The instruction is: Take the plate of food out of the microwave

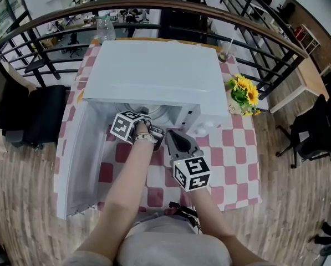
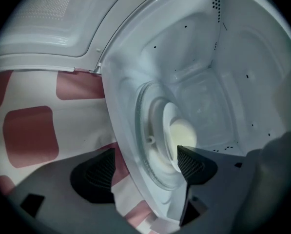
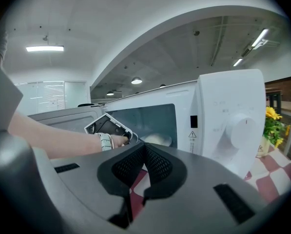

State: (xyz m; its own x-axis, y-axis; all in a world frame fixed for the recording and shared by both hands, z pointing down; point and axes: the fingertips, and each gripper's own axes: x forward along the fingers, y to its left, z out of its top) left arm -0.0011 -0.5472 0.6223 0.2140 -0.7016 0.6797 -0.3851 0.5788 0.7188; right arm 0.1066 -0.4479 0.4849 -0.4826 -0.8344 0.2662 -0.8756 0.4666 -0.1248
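A white microwave (image 1: 154,79) stands on the checkered table with its door (image 1: 79,159) swung open to the left. Inside, a white plate (image 2: 165,130) with pale food (image 2: 183,133) rests on the glass turntable (image 2: 144,145); the right gripper view also catches the food (image 3: 157,139). My left gripper (image 2: 143,168) is open at the cavity mouth, one pad (image 2: 191,162) in front of the plate's rim, the other over the tablecloth. In the head view its cube (image 1: 126,125) sits at the opening. My right gripper (image 3: 145,165) is shut and empty, just before the microwave (image 1: 171,134).
A vase of sunflowers (image 1: 244,93) stands right of the microwave, a cup with a straw (image 1: 225,53) and a water bottle (image 1: 104,27) behind it. A black chair (image 1: 40,115) is left of the table, and a curved railing (image 1: 265,32) runs behind.
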